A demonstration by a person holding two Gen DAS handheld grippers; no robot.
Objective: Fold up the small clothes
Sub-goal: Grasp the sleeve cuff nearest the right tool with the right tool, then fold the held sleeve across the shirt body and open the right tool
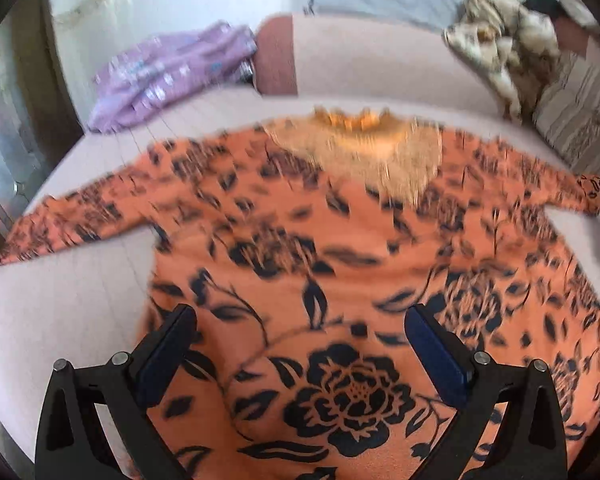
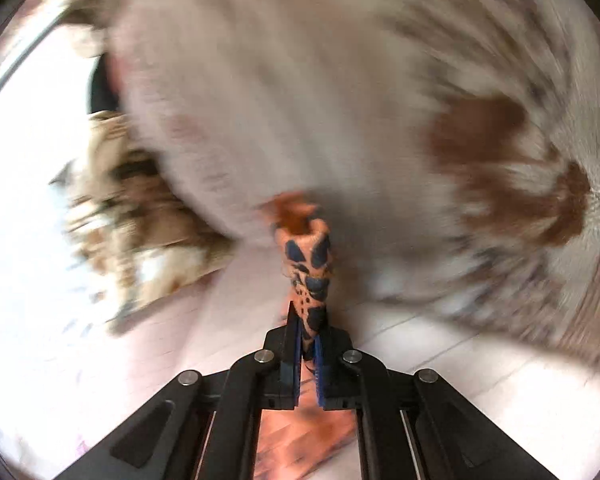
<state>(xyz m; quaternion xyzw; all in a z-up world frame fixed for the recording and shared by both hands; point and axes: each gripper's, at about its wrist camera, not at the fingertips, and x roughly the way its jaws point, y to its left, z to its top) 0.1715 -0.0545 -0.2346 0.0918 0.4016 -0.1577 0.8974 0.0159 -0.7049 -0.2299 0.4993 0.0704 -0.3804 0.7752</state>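
An orange top with a black flower print (image 1: 300,248) lies spread flat on a pale bed, both sleeves stretched out to the sides and the collar at the far edge. My left gripper (image 1: 300,320) is open and empty, hovering over the lower part of the top. In the right wrist view my right gripper (image 2: 308,332) is shut on the end of the right sleeve (image 2: 308,264), which sticks up bunched between the jaws. This view is blurred by motion.
A purple garment (image 1: 172,72) lies at the far left of the bed. A beige patterned garment (image 1: 496,52) lies at the far right, beside a patterned cushion (image 1: 580,108). A pink and brown cushion (image 1: 340,60) stands behind the top.
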